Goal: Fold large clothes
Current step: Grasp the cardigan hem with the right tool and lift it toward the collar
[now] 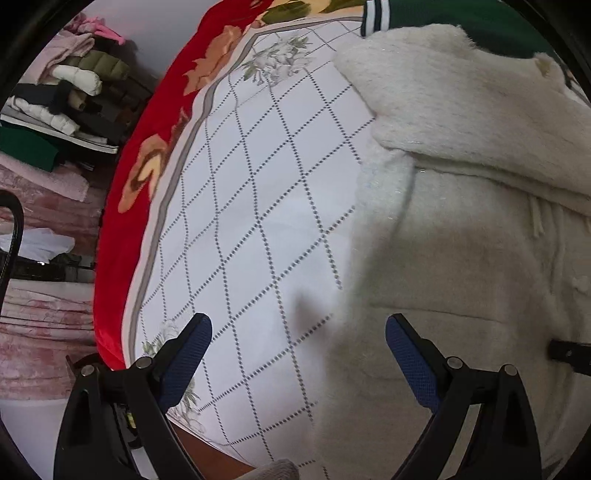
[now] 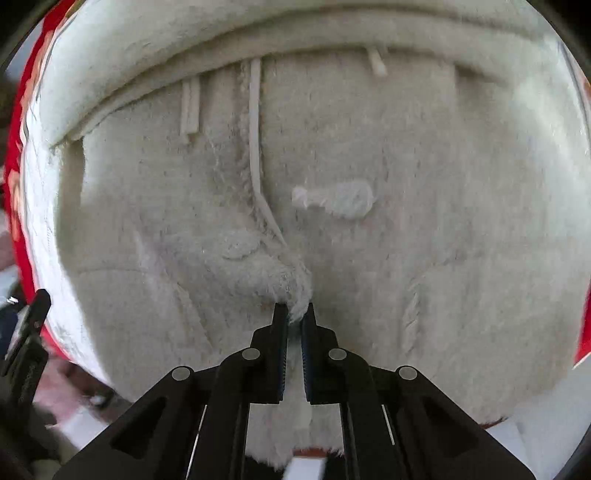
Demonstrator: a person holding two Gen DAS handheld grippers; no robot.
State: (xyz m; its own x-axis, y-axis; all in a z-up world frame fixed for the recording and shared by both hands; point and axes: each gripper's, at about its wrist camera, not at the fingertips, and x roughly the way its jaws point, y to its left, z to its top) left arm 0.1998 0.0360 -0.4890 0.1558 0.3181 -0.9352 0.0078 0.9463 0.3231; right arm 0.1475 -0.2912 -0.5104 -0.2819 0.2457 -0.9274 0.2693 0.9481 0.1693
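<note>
A fluffy cream-white coat [image 1: 461, 229] lies spread on a white sheet with a dotted diamond pattern [image 1: 258, 206]. It fills the right wrist view [image 2: 369, 155], front up, with a folded collar band, drawstrings and a centre seam. My left gripper [image 1: 298, 332] is open and empty, hovering over the sheet at the coat's left edge. My right gripper [image 2: 294, 313] is shut on a pinch of the coat's fleece near the centre seam, low on the garment.
A red flowered blanket [image 1: 155, 155] borders the sheet on the left. Beyond it stand piles of folded clothes [image 1: 74, 85]. A dark green garment with white stripes [image 1: 443, 18] lies past the coat's top. A black part of the other gripper [image 1: 570, 354] shows at the right.
</note>
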